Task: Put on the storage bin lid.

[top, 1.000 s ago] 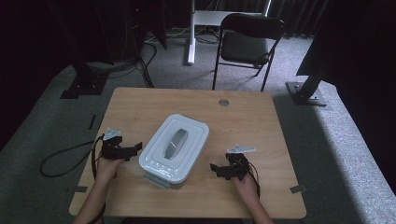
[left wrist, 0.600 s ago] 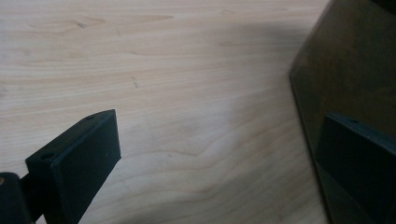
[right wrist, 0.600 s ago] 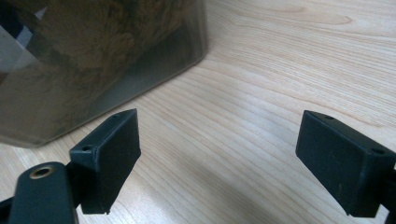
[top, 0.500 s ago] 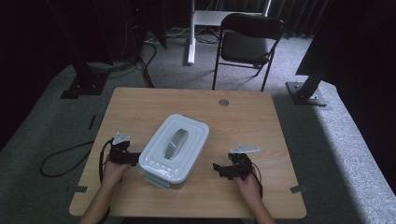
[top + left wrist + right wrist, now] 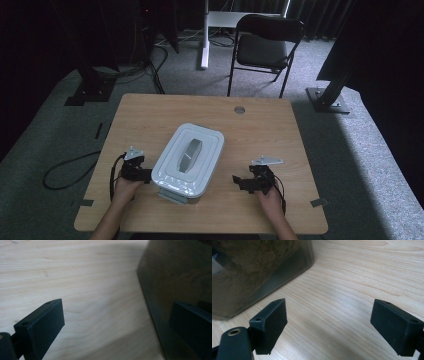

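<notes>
Wooden table (image 5: 150, 115) on grey carpet (image 5: 45, 125), dark room

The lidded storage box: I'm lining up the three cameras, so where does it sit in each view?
High view: storage box at table centre, between the grippers.
Left gripper view: its dark wall along the right side.
Right gripper view: its translucent corner upper left.
Shared landmark: the wooden table.

A lidded storage box (image 5: 189, 159) with a white lid and a grey handle along its top is set upright and slantwise on the surface. Translucent dark walls (image 5: 257, 272) are seen, with something brown and furry inside. It lies between both sets of jaws, close against the left ones.
</notes>
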Action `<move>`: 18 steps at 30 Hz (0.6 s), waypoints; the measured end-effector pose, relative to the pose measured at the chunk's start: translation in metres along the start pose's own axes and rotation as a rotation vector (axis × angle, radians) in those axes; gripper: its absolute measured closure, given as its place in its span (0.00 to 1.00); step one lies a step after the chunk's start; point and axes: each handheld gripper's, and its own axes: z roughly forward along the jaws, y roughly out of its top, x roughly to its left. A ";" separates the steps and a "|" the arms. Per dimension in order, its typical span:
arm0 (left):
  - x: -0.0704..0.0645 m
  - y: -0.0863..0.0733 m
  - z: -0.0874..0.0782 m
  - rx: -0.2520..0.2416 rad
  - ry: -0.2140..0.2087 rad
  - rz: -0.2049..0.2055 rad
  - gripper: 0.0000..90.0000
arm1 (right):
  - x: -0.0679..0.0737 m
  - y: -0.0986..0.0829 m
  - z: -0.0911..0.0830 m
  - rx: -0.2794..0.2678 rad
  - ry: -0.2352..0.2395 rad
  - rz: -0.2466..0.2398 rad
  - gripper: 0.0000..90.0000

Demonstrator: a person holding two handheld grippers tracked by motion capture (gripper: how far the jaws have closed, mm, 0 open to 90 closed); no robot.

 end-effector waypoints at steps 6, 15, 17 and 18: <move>-0.021 -0.002 0.000 0.008 -0.010 0.046 0.02 | 0.003 0.001 0.002 0.003 0.005 -0.009 0.15; -0.045 -0.005 0.002 0.022 -0.033 0.082 0.02 | 0.003 0.002 0.001 0.005 0.004 -0.011 0.15; -0.049 -0.005 0.003 0.019 -0.034 0.090 0.02 | 0.002 0.001 0.001 0.006 0.002 -0.011 0.15; -0.050 -0.006 0.003 0.020 -0.040 0.090 0.02 | 0.002 0.001 0.000 0.006 0.002 -0.011 0.15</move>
